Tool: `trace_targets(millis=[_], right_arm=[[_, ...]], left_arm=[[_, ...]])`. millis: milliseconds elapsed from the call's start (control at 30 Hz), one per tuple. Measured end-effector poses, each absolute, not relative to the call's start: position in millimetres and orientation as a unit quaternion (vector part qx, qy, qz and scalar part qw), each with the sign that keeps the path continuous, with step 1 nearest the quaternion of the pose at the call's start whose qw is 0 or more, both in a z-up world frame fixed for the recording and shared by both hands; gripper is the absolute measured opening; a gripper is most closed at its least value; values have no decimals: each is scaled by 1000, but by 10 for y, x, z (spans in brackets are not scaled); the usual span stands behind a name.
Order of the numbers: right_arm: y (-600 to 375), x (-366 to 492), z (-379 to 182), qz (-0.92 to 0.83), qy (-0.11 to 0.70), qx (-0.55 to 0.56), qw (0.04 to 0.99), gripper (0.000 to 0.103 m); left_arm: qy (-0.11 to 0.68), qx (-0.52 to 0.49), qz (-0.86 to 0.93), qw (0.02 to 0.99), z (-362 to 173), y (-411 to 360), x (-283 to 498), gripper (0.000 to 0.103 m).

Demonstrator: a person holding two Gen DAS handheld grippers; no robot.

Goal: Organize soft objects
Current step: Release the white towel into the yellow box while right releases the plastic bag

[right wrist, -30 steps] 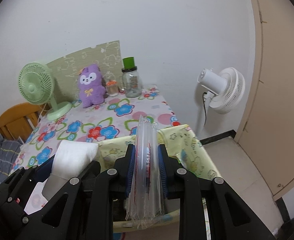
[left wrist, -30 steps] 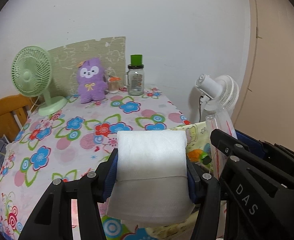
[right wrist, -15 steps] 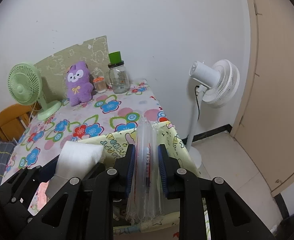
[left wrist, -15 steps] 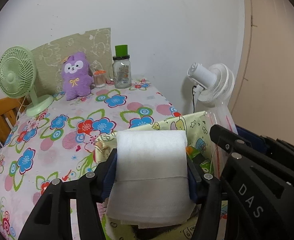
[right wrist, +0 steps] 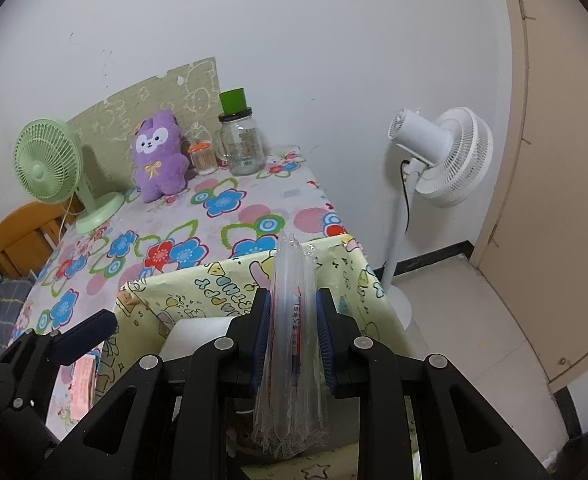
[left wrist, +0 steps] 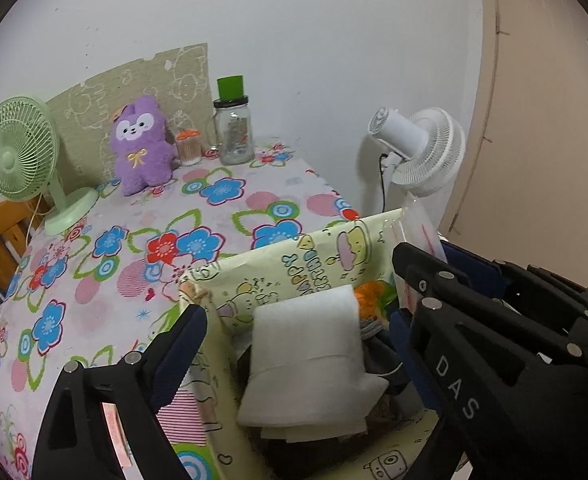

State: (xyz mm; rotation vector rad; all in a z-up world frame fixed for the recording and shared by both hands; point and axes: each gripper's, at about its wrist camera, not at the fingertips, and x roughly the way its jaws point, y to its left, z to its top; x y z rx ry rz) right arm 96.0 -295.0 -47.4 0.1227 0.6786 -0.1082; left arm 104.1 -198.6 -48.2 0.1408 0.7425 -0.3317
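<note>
A: Soft white towel (left wrist: pixel 308 354) sits lower centre, inside the yellow fabric bin (left wrist: pixel 277 268); the left tool (left wrist: pixel 298 340) has its jaws opening, pads clear of it.

B: And the right tool (right wrist: pixel 294 336)?

A: Clamped on a clear plastic bag (right wrist: pixel 294 344). Lower it beside the towel, probably over the dark clothes, before releasing. The purple plush (left wrist: pixel 141 146) waits far back on the desk (left wrist: pixel 93 280).

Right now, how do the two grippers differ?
The left gripper is opening, its pads clear of the white folded cloth lying in the yellow box; the right gripper is shut on a clear plastic bag. Both hang over that box.
</note>
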Motion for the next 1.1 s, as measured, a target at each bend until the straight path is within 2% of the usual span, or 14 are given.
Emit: trace_targets(millis=[267, 467, 533, 733, 900, 1100], right_arm=[[-2902, 1031, -493, -34, 341, 59, 938, 28], [-2864, 1021, -488, -33, 343, 56, 937, 44], [-2862, 1008, -482, -34, 341, 56, 938, 58], [-2798, 911, -419, -47, 325, 42, 944, 83], [-2739, 821, -345, -53, 313, 36, 948, 90], [-2653, 727, -292, -56, 307, 32, 949, 91]], left_arm=[[357, 76, -148, 919, -490, -1954, 1061, 94], [354, 76, -145, 921, -488, -1928, 1056, 98], [352, 75, -145, 922, -485, -1908, 1046, 100], [348, 70, -146, 923, -464, -1848, 1001, 102], [338, 67, -147, 927, -408, -1791, 923, 103], [328, 66, -146, 931, -351, -1705, 831, 103]])
